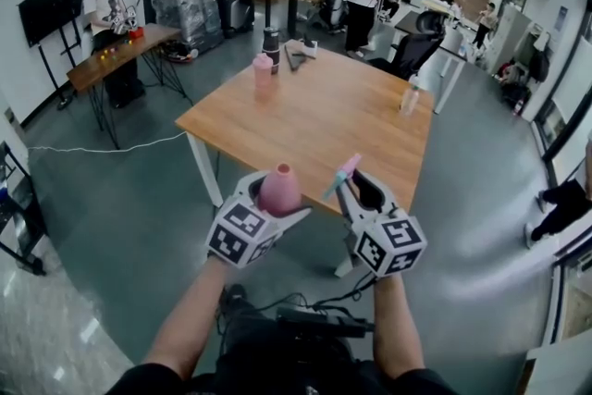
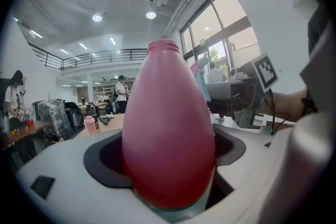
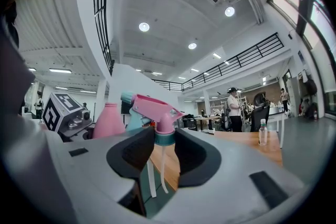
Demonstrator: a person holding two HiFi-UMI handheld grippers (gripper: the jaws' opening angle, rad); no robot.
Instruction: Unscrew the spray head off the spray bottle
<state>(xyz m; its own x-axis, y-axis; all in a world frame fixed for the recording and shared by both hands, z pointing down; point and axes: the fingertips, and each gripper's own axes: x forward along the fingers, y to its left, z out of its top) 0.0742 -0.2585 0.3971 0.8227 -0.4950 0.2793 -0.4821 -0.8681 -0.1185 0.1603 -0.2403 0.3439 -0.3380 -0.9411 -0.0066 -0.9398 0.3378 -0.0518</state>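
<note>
A pink spray bottle (image 1: 279,190) stands upright in my left gripper (image 1: 277,206), whose jaws are shut around its body. Its neck (image 2: 164,46) is bare and open at the top, and the bottle (image 2: 168,134) fills the left gripper view. My right gripper (image 1: 356,187) is shut on the pink and teal spray head (image 1: 340,176), apart from the bottle and just to its right. In the right gripper view the head (image 3: 155,110) sits between the jaws by its teal collar, with its dip tube (image 3: 161,170) hanging free below. The bottle (image 3: 108,120) shows to the left there.
Both grippers hover over the floor in front of a wooden table's (image 1: 314,120) near edge. On the table stand a pink cup (image 1: 264,69), a dark tumbler (image 1: 271,46) and a clear bottle (image 1: 410,95). Cables (image 1: 314,314) lie on the floor below. People stand far back.
</note>
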